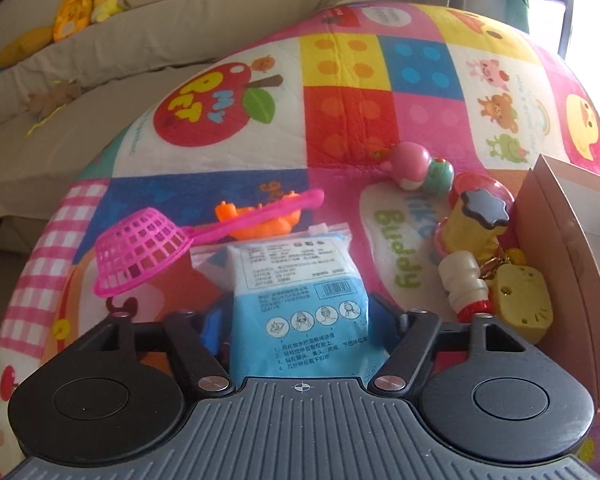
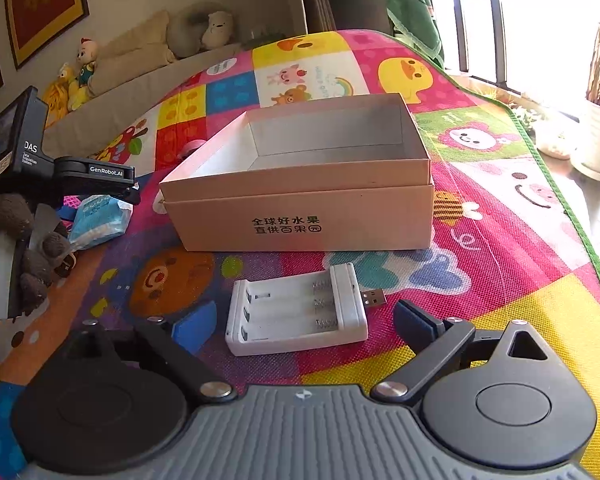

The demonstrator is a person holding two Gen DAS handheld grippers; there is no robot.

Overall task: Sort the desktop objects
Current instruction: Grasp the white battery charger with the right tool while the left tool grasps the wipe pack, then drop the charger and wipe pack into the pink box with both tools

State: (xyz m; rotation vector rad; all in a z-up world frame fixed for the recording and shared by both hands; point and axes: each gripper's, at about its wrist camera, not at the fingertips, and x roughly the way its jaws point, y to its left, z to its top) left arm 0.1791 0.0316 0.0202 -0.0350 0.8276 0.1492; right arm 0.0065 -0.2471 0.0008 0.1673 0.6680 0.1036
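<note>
In the left wrist view my left gripper [image 1: 296,320] is shut on a blue and white face-mask packet [image 1: 296,288], which stands up between the fingers. The packet also shows in the right wrist view [image 2: 98,216], under the left gripper [image 2: 96,188]. My right gripper [image 2: 304,320] is open, its blue pads [image 2: 194,322] on either side of a white battery charger [image 2: 296,312] lying on the colourful mat [image 2: 500,280]. An open, empty cardboard box [image 2: 300,208] stands just beyond the charger.
A pink toy strainer [image 1: 148,248] and an orange toy [image 1: 260,224] lie left of the packet. Small toys [image 1: 476,232], a yellow charm [image 1: 520,304] and a pink ball toy [image 1: 412,164] sit by the box wall [image 1: 572,248]. A sofa with plush toys [image 1: 92,4] is behind.
</note>
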